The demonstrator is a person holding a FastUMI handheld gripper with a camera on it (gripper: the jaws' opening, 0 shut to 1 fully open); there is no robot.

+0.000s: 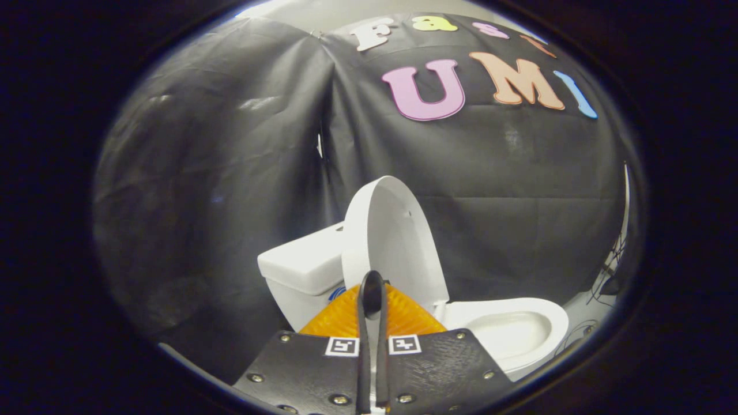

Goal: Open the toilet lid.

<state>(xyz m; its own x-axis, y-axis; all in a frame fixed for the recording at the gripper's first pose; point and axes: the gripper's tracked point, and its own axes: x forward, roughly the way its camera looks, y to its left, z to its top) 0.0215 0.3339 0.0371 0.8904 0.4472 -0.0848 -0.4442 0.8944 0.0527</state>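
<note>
- Nearest the lens, the gripper (372, 288) has its two fingers (364, 323) drawn together, meeting at the tips with only a thin slit between them lower down; nothing is held between them, and they sit in front of the raised lid's lower edge; whether the tips touch it cannot be told.
- Black cloth wall (219, 173) hangs wrinkled behind everything, with a vertical fold where two panels meet.
- Toilet (519, 328) is glossy white and stands just beyond the fingers, angled so that the bowl opening lies ahead and to the right of them.
- Toilet lid (392, 236) is raised, standing nearly upright on its hinge, its smooth, pale inner face turned toward the bowl. It is oval and white with a rounded rim, and it leans back toward the tank.
- Tank (302, 268) is a white box with a flat cover, behind and left of the lid, against the cloth.
- Dark cables (611, 268) trail by the wall to the right of the bowl.
</note>
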